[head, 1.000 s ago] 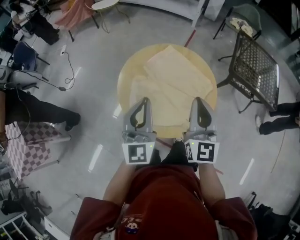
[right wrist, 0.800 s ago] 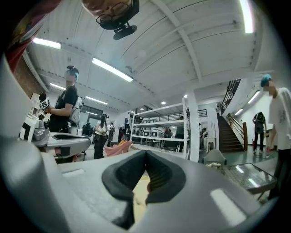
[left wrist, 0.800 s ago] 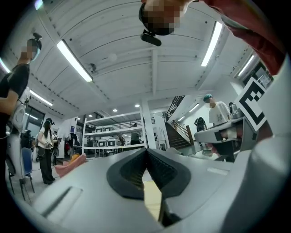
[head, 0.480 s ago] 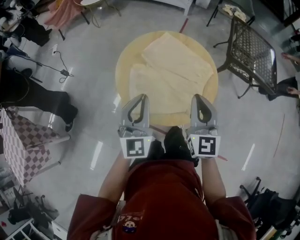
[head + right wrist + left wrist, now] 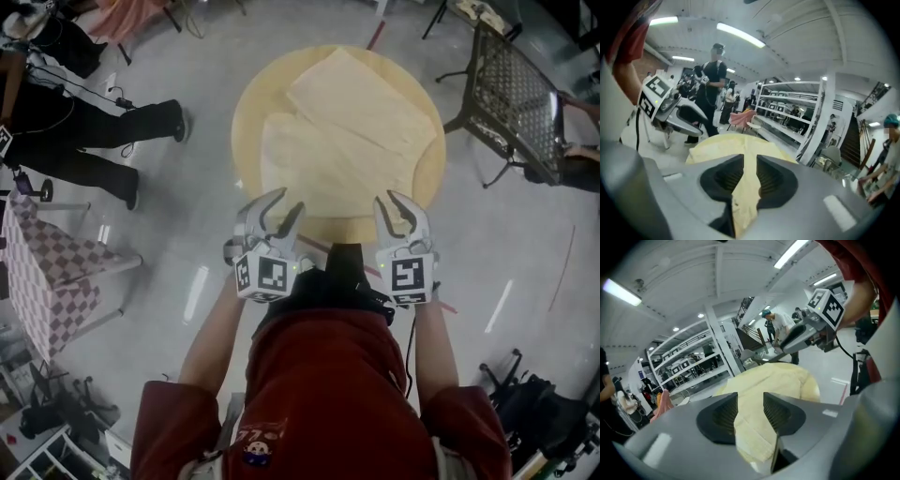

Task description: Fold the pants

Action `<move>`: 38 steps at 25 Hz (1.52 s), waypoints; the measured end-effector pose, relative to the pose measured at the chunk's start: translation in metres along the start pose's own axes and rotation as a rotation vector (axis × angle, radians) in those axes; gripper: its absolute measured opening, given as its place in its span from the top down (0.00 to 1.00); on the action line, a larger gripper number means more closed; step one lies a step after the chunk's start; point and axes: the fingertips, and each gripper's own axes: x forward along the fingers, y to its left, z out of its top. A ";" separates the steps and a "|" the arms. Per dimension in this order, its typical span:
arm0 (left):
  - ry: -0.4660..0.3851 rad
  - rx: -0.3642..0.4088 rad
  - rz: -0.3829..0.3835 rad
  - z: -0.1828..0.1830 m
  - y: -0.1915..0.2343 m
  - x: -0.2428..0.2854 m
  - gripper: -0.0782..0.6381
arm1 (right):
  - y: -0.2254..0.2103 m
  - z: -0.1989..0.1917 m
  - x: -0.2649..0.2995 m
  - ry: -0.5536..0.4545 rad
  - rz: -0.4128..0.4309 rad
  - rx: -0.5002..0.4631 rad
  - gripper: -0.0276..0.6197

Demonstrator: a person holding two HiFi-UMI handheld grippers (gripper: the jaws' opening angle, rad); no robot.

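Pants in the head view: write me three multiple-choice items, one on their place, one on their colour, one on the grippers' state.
1. Where do the pants lie?
A. on the round table
B. on the mesh chair
C. on the floor

2. What colour are they?
A. dark blue
B. pale yellow
C. red

3. How do the left gripper and right gripper stand?
A. both clamped on cloth
B. both open, gripping nothing
C. left open, right shut

Key:
1 A: the cloth is spread across the tabletop.
2 B: it is pale yellow in every view.
3 B: both pairs of jaws have just been opening and stand apart, with nothing between the pads; the cloth lies beyond them.
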 end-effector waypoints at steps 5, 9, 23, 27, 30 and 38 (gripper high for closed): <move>0.212 0.151 -0.179 -0.045 -0.033 0.017 0.59 | 0.024 -0.051 0.008 0.203 0.121 -0.199 0.76; 0.344 0.256 -0.298 -0.079 -0.050 0.021 0.52 | 0.032 -0.081 0.011 0.305 0.185 -0.292 0.72; 0.522 0.366 -0.441 -0.138 -0.068 0.034 0.51 | 0.027 -0.180 0.009 0.610 0.318 -0.601 0.71; 0.547 0.384 -0.480 -0.140 -0.071 0.037 0.53 | 0.027 -0.193 0.014 0.638 0.336 -0.617 0.71; 0.568 0.409 -0.519 -0.140 -0.075 0.036 0.58 | 0.026 -0.198 0.015 0.656 0.345 -0.608 0.71; 0.579 0.437 -0.530 -0.146 -0.075 0.036 0.74 | 0.031 -0.198 0.019 0.664 0.370 -0.589 0.76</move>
